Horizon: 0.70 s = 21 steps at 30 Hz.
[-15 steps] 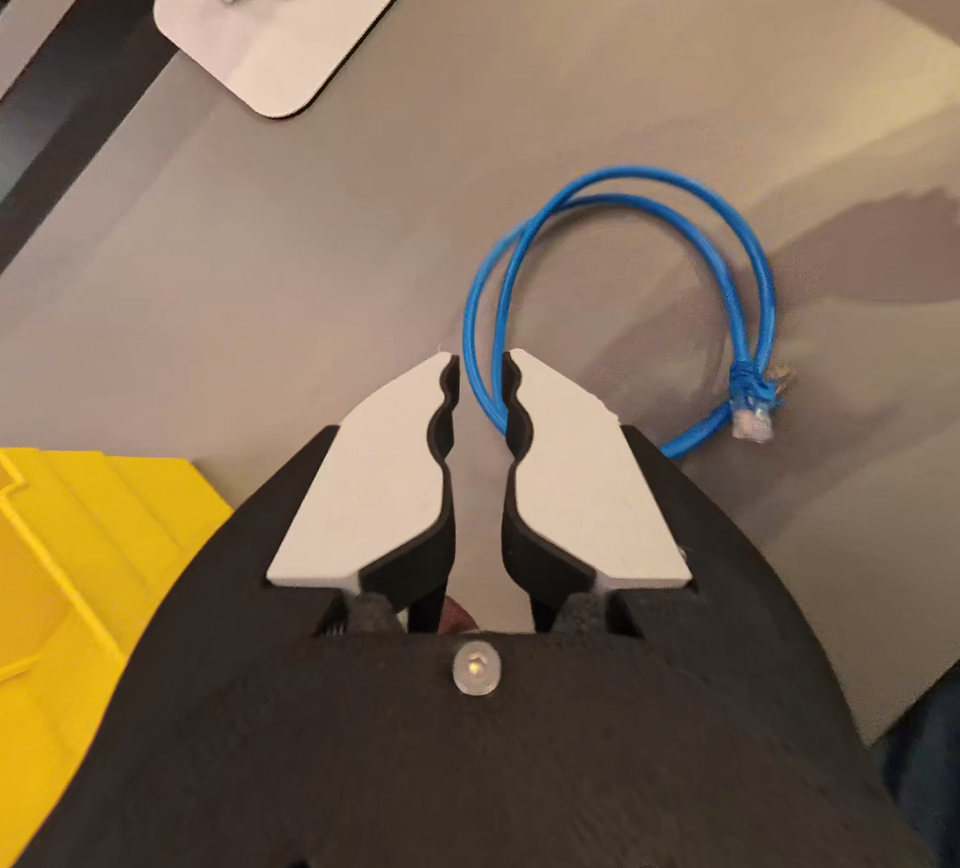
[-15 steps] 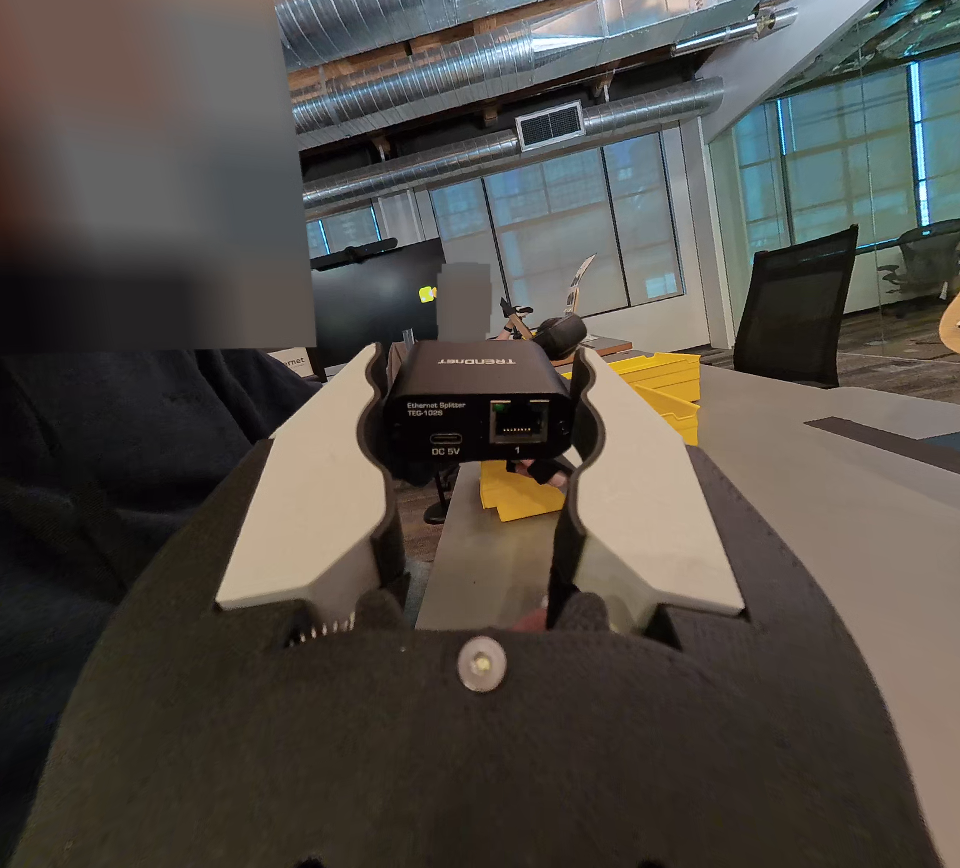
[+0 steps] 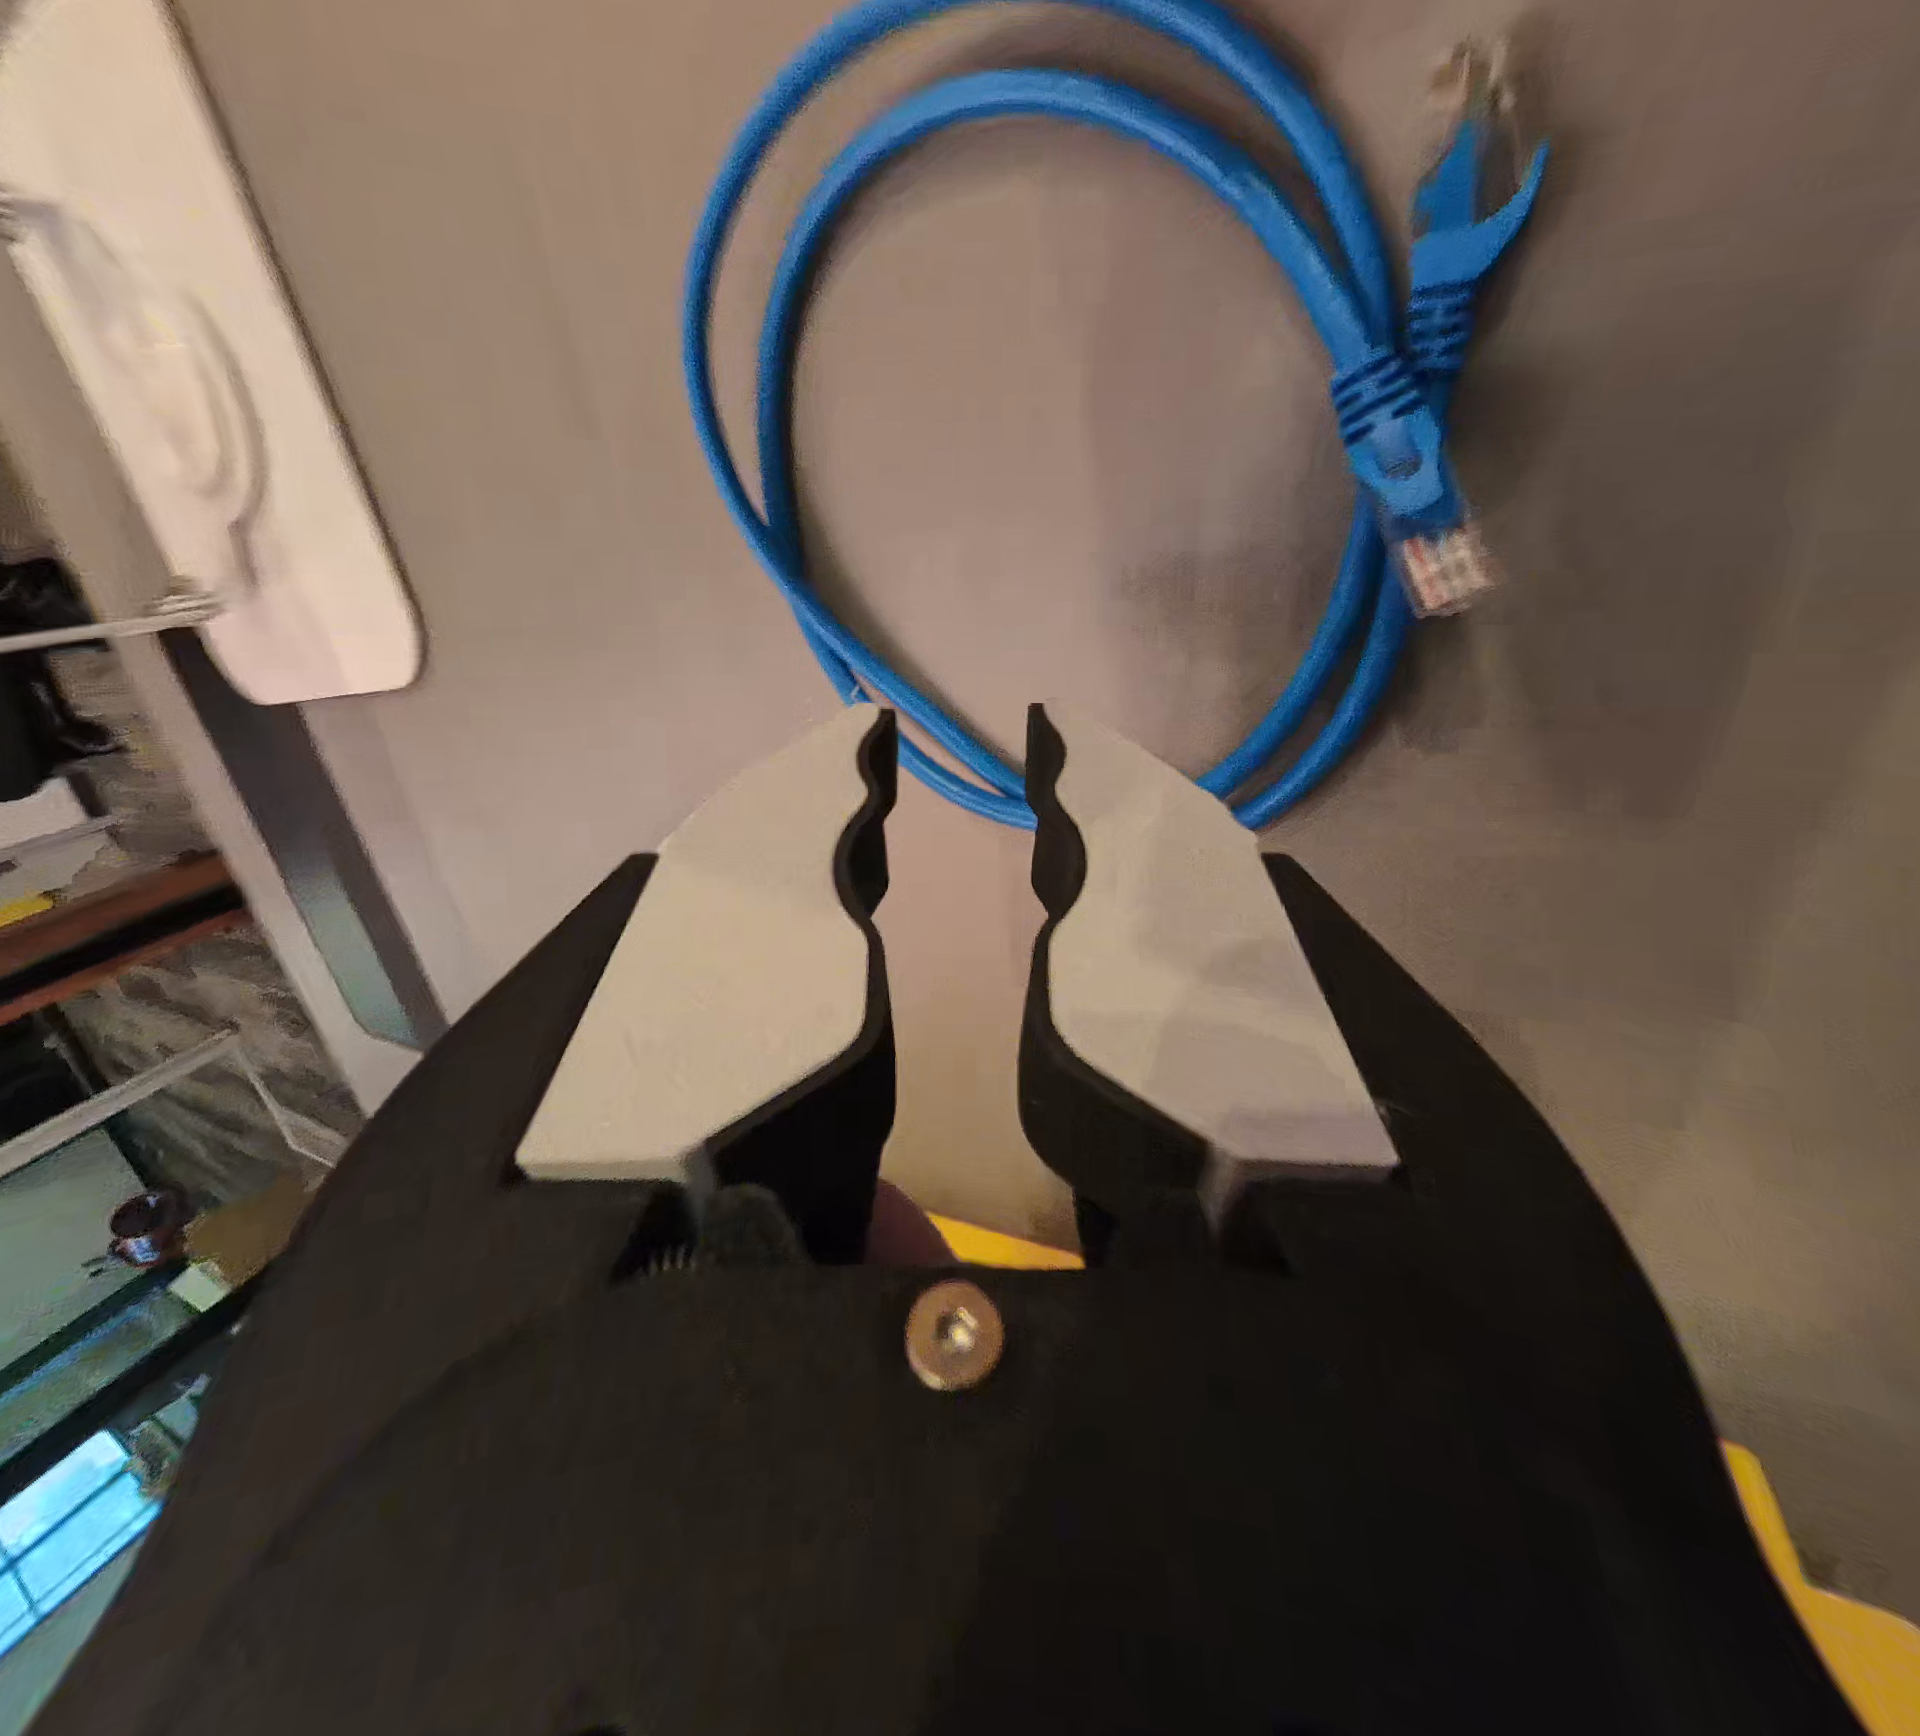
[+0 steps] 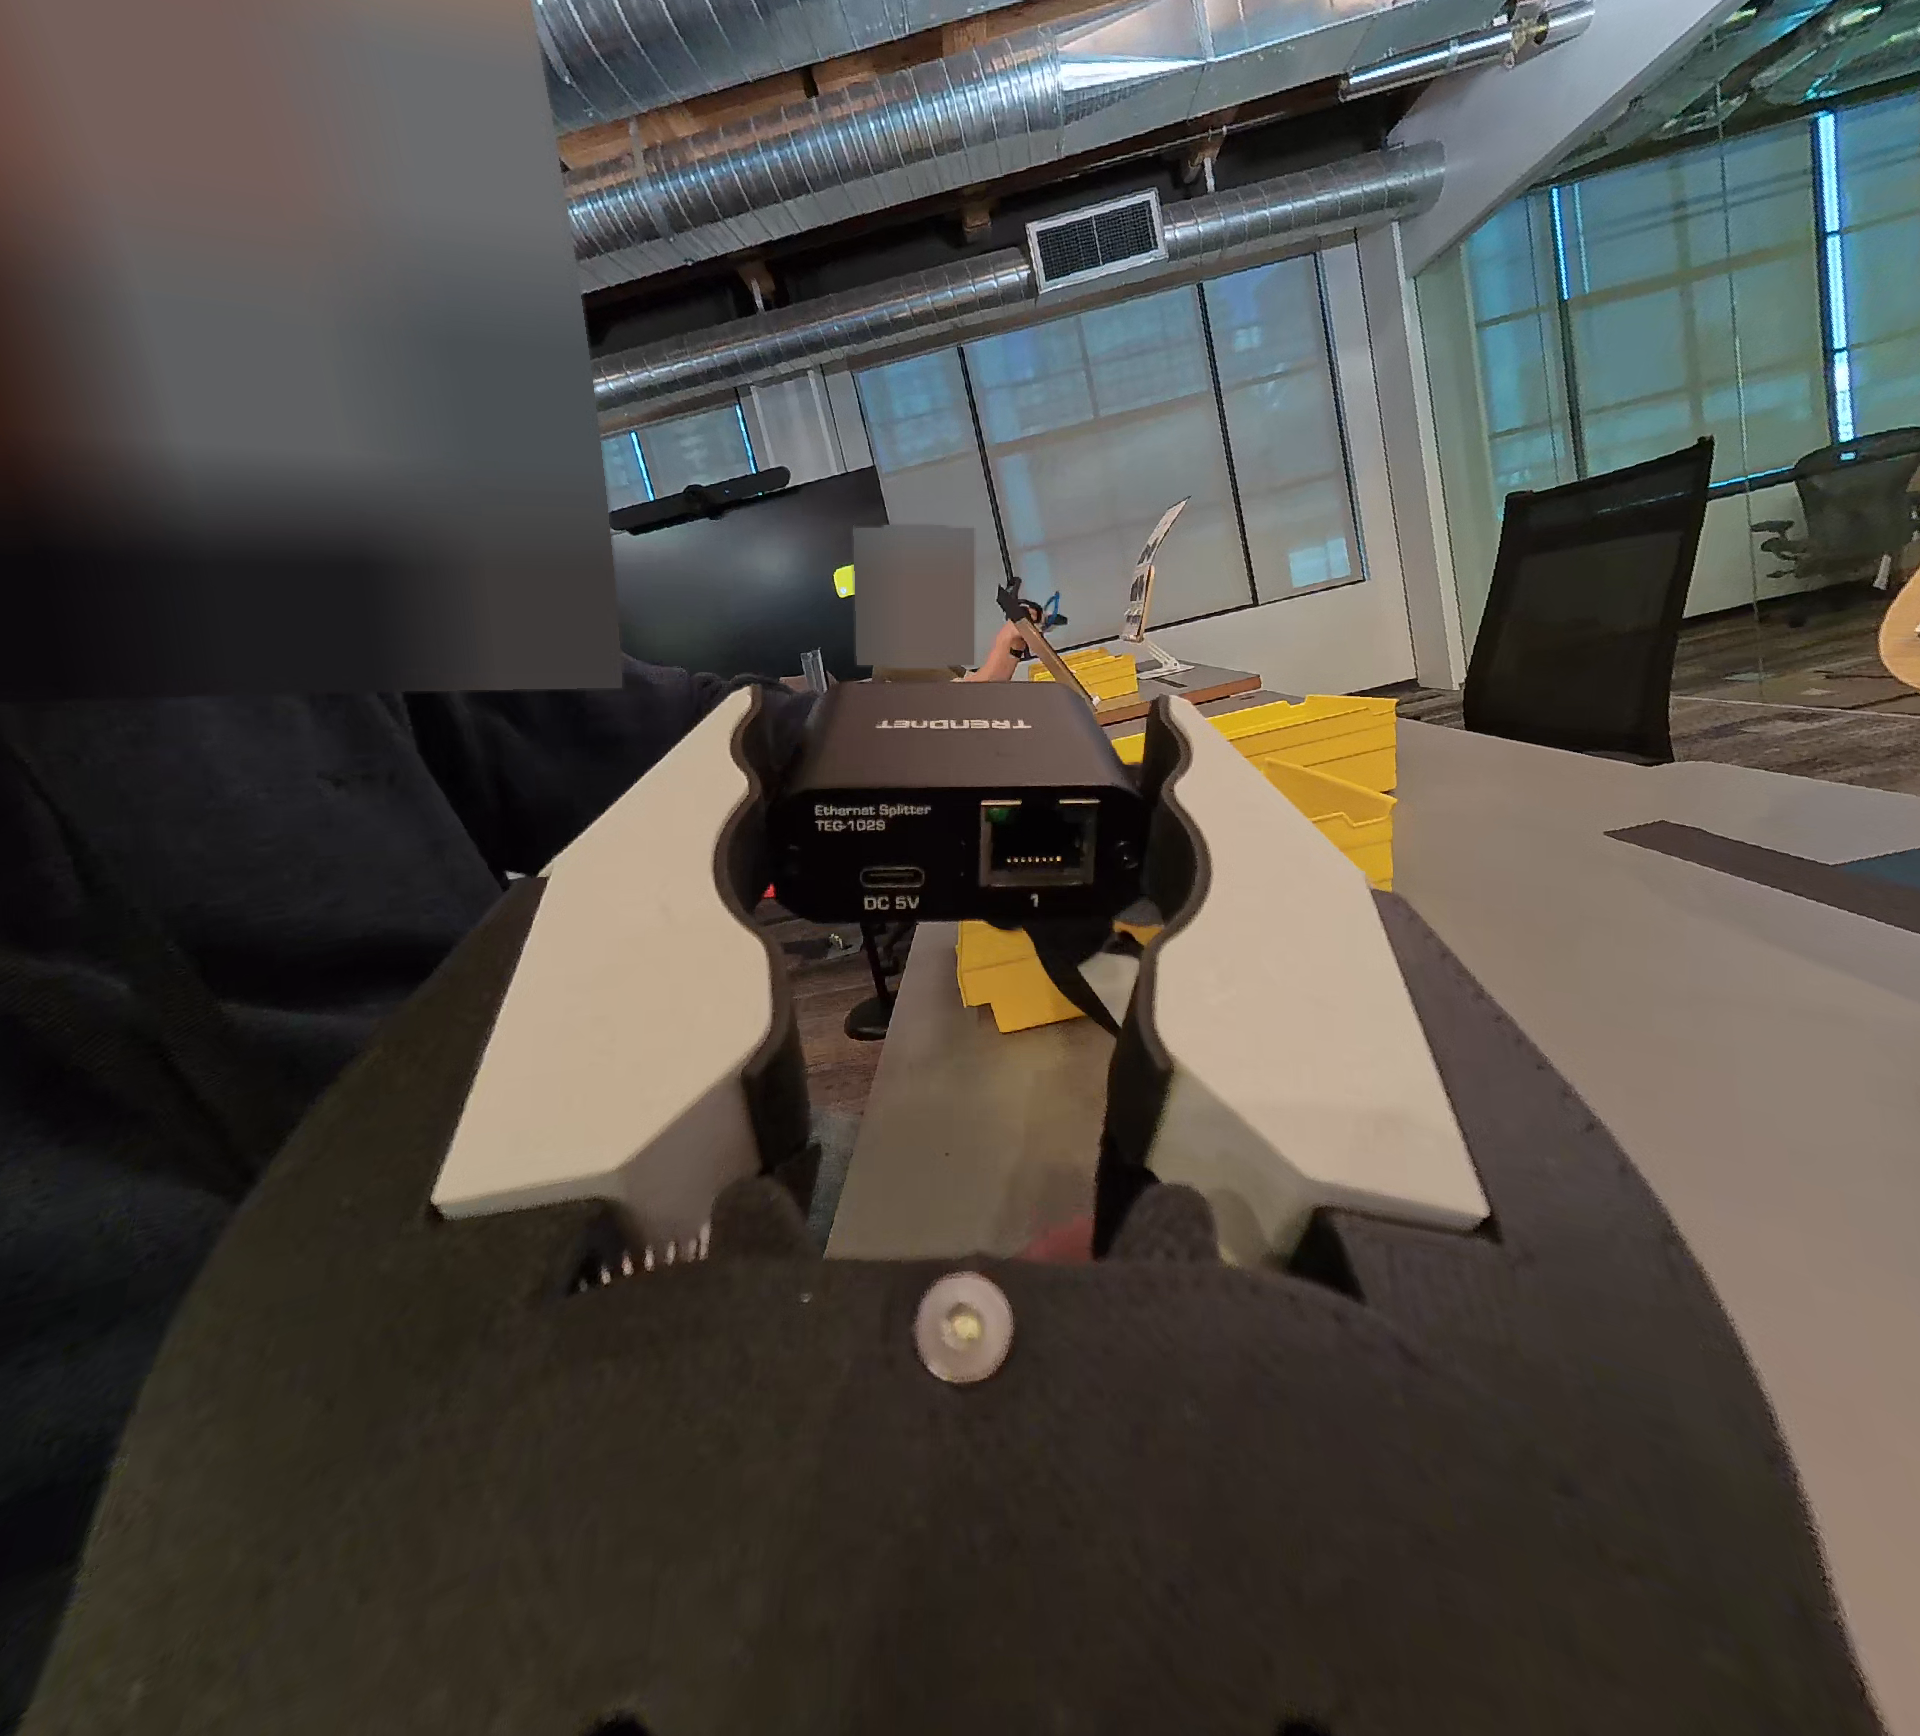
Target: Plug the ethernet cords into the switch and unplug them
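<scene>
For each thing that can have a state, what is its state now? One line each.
left tongs: open, empty, above the cable
right tongs: shut on the switch
switch: held off the table, facing port empty
cable: coiled on the table, both plugs free

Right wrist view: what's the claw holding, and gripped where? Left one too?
The right claw clamps the black switch by its two side walls, port face toward the camera. The left claw is open and holds nothing, above the blue ethernet cord.

Black switch [image 4: 951,813] bears white lettering on its top and its port face, wording not repeated here
</scene>
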{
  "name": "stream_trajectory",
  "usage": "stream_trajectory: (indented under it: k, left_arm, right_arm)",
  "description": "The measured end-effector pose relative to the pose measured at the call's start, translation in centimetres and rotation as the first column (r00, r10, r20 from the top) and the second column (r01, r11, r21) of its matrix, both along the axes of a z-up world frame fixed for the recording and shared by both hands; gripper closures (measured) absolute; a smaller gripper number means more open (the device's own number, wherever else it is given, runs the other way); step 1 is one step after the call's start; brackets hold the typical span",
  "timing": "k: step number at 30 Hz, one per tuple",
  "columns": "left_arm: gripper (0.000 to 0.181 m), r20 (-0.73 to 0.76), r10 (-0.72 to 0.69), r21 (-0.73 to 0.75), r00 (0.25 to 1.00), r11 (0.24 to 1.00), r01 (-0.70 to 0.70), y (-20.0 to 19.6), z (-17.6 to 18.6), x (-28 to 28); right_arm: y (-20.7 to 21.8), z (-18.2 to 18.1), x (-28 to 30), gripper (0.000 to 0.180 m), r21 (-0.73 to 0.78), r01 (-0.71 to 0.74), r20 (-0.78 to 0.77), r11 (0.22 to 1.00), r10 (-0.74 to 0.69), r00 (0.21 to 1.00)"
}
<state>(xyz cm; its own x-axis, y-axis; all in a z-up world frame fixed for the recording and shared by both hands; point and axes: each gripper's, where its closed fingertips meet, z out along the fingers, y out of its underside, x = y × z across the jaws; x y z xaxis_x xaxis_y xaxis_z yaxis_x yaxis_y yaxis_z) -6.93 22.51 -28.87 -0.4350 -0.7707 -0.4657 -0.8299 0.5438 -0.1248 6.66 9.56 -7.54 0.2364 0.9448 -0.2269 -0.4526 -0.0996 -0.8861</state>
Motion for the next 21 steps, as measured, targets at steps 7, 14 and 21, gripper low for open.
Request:
stream_trajectory:
  k: [7,14,21]
  left_arm:
    - [0.181,-0.202,0.229,-0.075,0.952,0.966,-0.249,-0.2,-3.9,-3.6]
    - [0.181,-0.198,0.584,-0.304,0.788,0.727,-0.615,-5.4,-4.0,-5.8]
    - [0.144,0.000,0.321,-0.282,0.947,0.909,-0.308,-8.0,-0.4,-1.3]
  right_arm:
    - [-0.2,0.0,0.8,0.109,0.002,0.013,-0.007,1.000,-0.013,1.000]
    - [-0.2,-0.2,0.9,0.110,0.004,0.008,-0.019,1.000,-0.007,1.000]
    - [-0.3,0.0,1.2,0.109,0.008,0.016,-0.025,1.000,-0.016,1.000]
